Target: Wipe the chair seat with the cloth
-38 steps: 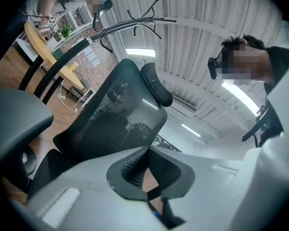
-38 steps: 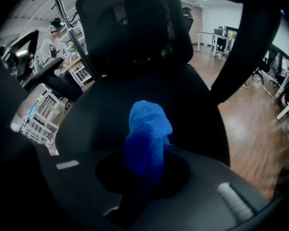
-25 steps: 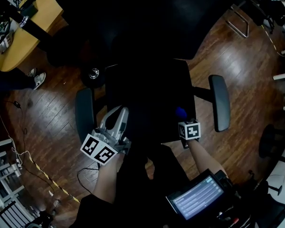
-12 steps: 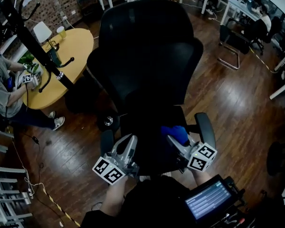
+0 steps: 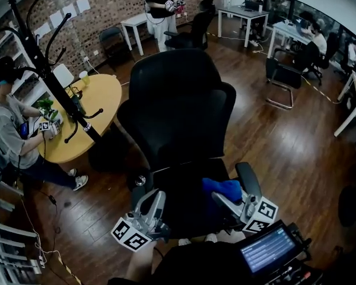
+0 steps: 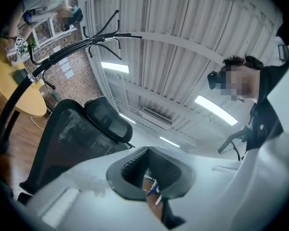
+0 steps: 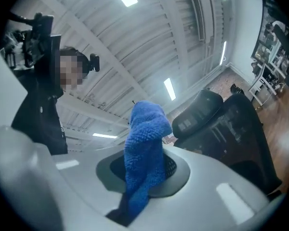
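Cloth (image 5: 222,187) drawn nearer, clamped in right gripper (image 5: 219,198)

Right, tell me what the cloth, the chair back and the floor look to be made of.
Cloth: bright blue, with a nubbly looped pile, matte; probably microfibre. Chair back: black, see-through weave in a solid frame, so likely mesh fabric on plastic. Floor: brown planks with grain and a soft sheen; wood or wood-look laminate.
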A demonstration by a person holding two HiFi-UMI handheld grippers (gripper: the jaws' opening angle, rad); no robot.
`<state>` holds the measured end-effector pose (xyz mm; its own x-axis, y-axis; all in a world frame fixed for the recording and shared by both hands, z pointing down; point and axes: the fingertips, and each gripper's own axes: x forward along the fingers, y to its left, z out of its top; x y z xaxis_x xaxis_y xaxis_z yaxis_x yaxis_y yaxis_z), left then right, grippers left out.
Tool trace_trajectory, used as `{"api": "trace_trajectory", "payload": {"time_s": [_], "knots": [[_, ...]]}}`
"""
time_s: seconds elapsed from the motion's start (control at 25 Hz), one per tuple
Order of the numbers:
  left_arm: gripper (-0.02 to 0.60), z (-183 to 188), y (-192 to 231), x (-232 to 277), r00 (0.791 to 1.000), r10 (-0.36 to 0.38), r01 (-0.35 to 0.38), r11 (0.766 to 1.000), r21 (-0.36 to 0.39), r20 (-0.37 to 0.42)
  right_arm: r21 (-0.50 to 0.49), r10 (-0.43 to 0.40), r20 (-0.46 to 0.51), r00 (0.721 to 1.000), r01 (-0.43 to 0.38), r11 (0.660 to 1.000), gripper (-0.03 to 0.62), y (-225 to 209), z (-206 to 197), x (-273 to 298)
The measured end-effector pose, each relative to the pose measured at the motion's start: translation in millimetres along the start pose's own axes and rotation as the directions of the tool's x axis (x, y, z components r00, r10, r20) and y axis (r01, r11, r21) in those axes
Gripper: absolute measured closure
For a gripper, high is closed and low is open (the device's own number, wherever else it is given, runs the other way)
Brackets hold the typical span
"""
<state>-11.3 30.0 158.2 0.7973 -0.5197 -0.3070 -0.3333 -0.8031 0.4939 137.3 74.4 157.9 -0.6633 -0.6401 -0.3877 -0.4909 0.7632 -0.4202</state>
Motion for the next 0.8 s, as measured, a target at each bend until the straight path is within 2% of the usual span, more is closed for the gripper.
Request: {"api": "trace_trajectory", "payload": {"time_s": [0.2, 0.52, 0.8], "knots": [[0.591, -13.5, -20.8, 10.0, 1.000, 0.011, -0.011, 1.000, 0.010, -0.003, 0.006, -0.004, 0.032, 0.999, 0.004, 1.000, 0.549, 1.4, 15.1, -25.1], [0.591, -41.5, -44.6, 3.5, 0.999, 0.028, -0.026, 0.998, 0.054, -0.040, 0.048, 0.049, 0.030, 0.998, -0.050, 0.998, 0.549, 19.4, 2.9, -37.7], [0.591, -41.7, -76.6, -36.9, 0.999, -0.042, 0.042, 0.999, 0.028, -0.012, 0.028, -0.015, 0.035, 0.999, 0.014, 1.000, 0.549, 64.2, -15.7, -67.7]]}}
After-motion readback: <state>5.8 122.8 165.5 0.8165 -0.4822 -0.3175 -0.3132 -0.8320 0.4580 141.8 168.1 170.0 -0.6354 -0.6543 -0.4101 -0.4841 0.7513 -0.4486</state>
